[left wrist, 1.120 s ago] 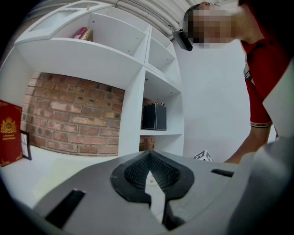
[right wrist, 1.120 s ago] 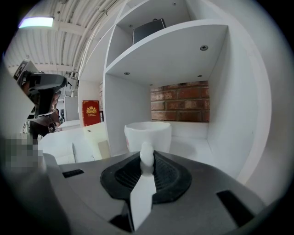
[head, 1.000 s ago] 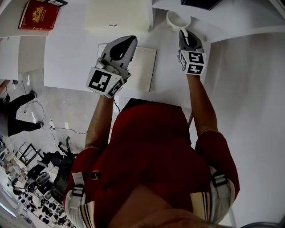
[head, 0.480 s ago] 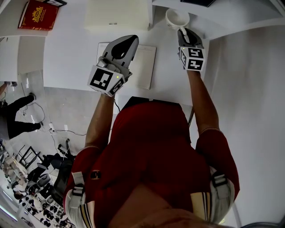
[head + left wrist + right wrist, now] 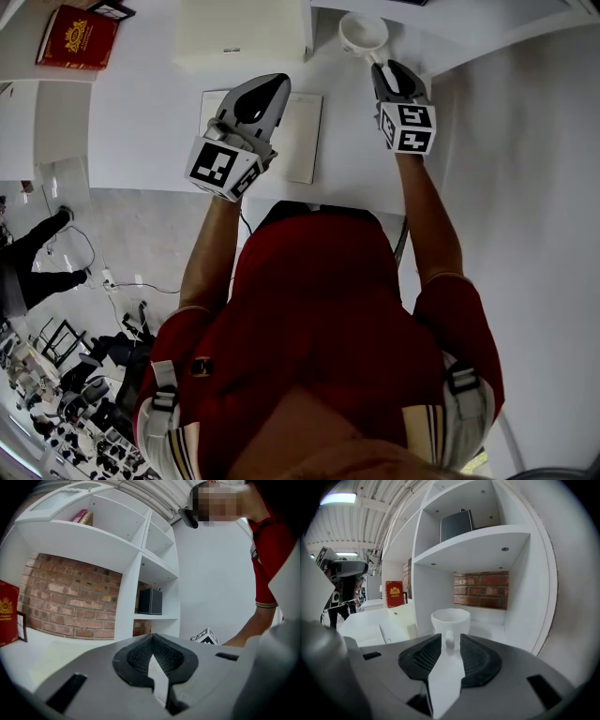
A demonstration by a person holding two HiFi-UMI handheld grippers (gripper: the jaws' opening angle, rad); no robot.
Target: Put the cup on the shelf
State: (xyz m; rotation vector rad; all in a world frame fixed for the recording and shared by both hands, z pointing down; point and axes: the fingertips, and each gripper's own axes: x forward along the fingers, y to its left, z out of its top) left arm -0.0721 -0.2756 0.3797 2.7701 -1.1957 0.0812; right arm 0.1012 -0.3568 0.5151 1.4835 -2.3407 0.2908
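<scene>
A white cup [image 5: 450, 619] stands upright on the floor of the lower shelf compartment [image 5: 490, 626], its handle turned toward me. My right gripper [image 5: 450, 641] is right behind it. Its jaws are opening, and the handle sits in the gap between the tips without the pads pressing on it. From the head view the cup [image 5: 364, 34] is just beyond the right gripper [image 5: 386, 67] at the shelf's edge [image 5: 441, 47]. My left gripper [image 5: 255, 98] hovers shut and empty over the white table; its jaws [image 5: 151, 654] meet.
A red book [image 5: 80, 33] stands at the table's far left. A white box [image 5: 246, 33] and a flat white pad [image 5: 302, 131] lie under the left gripper. A black box [image 5: 457, 524] fills the compartment above the cup. The wall is close on the right.
The right gripper's jaws have spread apart from the cup's handle, and the cup now stands on the shelf on its own. The left gripper has barely moved.
</scene>
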